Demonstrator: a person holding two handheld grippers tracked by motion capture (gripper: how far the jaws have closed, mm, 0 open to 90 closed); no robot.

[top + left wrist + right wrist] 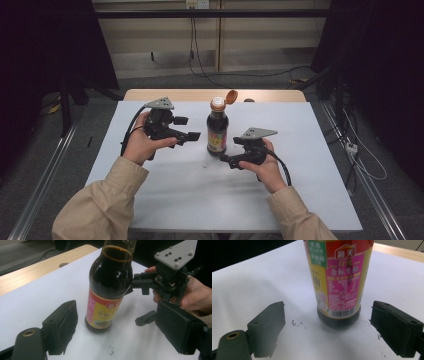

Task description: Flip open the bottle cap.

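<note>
Dark brown sauce fills the bottle [218, 132], which stands upright near the middle of the white table sheet [165, 195]. Its orange flip cap [230, 96] is swung open and hangs to the side of the neck, so the mouth is free. I think the bottle stays upright for this reason, because a tilt would spill the sauce.

On the bottle's left side, the left gripper [186, 128] is held a little above the table, with its jaws wide apart and holding nothing. In the left gripper view the bottle [109, 287] stands between the two pads but beyond them, not touched.

On the bottle's other side, the right gripper [227, 159] is low, close to the base of the bottle. Its jaws are also fully spread and empty. In the right gripper view the bottle [340, 280] stands ahead of the gap, with its label facing the camera, and the pads are still apart from the glass.

My judgement is that both grippers are lined up to take the bottle from two sides: the right one low on the body for a steady hold, the left one higher, perhaps for the cap.

Some small dark crumbs [298, 323] lie on the sheet beside the base.
</note>
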